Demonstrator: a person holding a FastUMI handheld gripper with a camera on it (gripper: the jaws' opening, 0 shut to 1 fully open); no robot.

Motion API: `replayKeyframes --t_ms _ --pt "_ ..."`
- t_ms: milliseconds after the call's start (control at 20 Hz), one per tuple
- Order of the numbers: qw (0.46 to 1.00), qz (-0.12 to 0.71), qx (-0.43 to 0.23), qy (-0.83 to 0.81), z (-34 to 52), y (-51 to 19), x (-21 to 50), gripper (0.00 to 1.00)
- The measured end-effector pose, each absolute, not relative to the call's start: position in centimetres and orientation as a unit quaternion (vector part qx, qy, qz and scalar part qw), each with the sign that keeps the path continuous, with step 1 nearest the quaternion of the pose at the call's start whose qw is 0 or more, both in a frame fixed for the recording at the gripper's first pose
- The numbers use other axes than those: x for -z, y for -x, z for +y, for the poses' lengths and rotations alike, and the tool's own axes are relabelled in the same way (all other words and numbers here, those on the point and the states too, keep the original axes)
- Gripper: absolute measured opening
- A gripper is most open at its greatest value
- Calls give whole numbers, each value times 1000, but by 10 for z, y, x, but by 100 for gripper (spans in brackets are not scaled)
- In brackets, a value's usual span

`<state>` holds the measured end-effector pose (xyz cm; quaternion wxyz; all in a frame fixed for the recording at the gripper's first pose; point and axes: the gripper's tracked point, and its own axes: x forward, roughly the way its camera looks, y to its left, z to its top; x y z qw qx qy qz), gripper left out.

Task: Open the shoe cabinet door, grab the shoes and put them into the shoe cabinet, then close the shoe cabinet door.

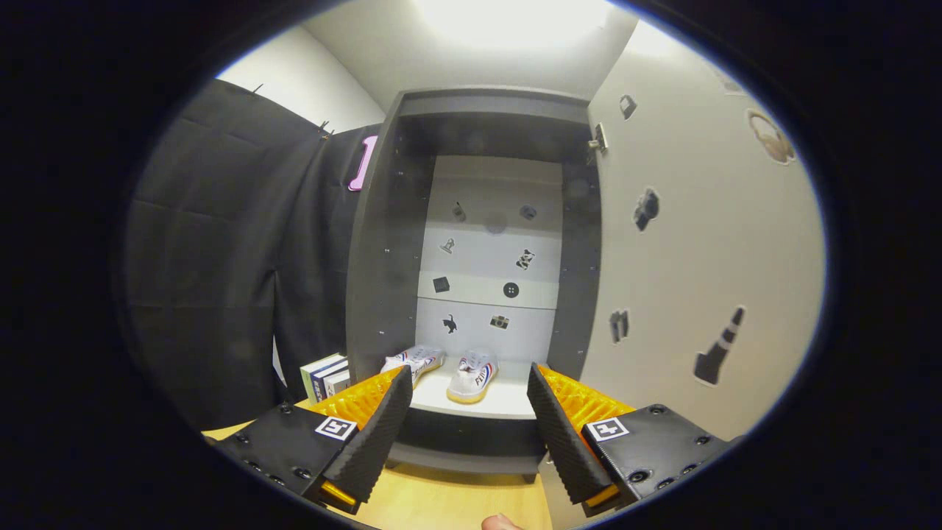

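Wide apart and holding nothing, the gripper [469, 383] points at the open shoe cabinet [383, 243]. Two white shoes [471, 374] sit inside, door [692, 243] swung right.

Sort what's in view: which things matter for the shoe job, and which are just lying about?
Job:
shoe cabinet
cabinet door, open
left shoe and right shoe, on the shelf
gripper, open, empty

Lying about:
books beside the cabinet
stickers

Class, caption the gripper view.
Open jaws of the gripper face two white sneakers inside the dark grey shoe cabinet, door open.
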<state>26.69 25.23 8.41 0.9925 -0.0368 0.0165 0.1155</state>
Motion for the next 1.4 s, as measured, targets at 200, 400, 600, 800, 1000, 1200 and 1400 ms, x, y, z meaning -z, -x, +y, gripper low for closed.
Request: replayKeyframes --t_ms 200,400,600,800,1000,1200,1400 --pt "992 31 -116 33 229 -215 -74 99" --pt "993 40 -104 32 192 -172 -68 99" --pt "995 45 -84 28 150 -142 -67 98" --pt "996 49 -70 15 108 -115 -68 98" --pt "999 40 -23 3 52 -99 -75 98" --pt "999 44 21 -8 3 -103 -73 98" --pt "996 66 62 -24 -33 -111 -56 98"
